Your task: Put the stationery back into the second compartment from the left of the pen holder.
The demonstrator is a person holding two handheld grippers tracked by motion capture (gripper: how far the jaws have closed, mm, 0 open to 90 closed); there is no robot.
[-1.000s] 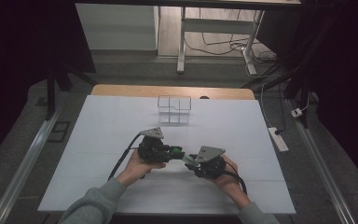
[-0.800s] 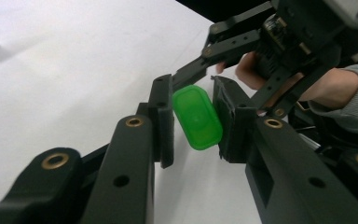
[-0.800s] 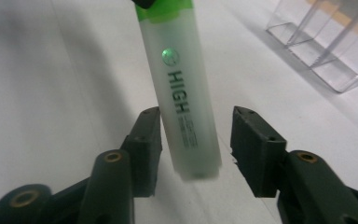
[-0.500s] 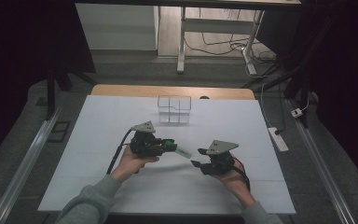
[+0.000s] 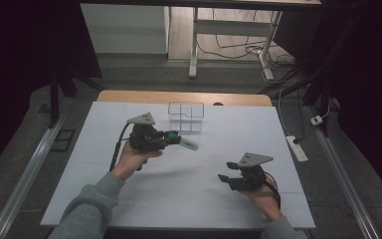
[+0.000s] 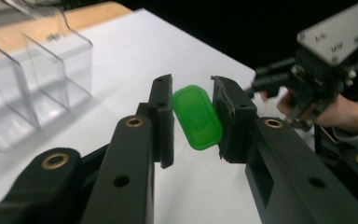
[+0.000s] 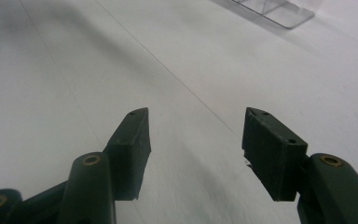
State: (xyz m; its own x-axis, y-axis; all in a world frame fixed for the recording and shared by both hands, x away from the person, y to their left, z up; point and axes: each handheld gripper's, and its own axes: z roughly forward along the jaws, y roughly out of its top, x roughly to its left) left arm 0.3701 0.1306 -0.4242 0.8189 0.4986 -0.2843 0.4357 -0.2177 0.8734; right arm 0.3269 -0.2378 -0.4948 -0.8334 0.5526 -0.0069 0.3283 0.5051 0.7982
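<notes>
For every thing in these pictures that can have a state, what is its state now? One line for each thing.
Left gripper: shut on the green-capped item, held above the table.
Green-capped item: clamped between the jaws, lifted off the table, white body pointing toward the right gripper.
Right gripper: open, nothing between its jaws, low over the table.
Clear divided box: upright at the far side of the table, compartments look empty.

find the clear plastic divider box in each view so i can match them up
High view: the clear divider box stands at the far middle of the white table, just beyond the left gripper.
Left gripper view: upper left, left of the jaws.
Right gripper view: top edge, right of centre, cut off by the frame.
Shared landmark: the white table under the box.
</notes>
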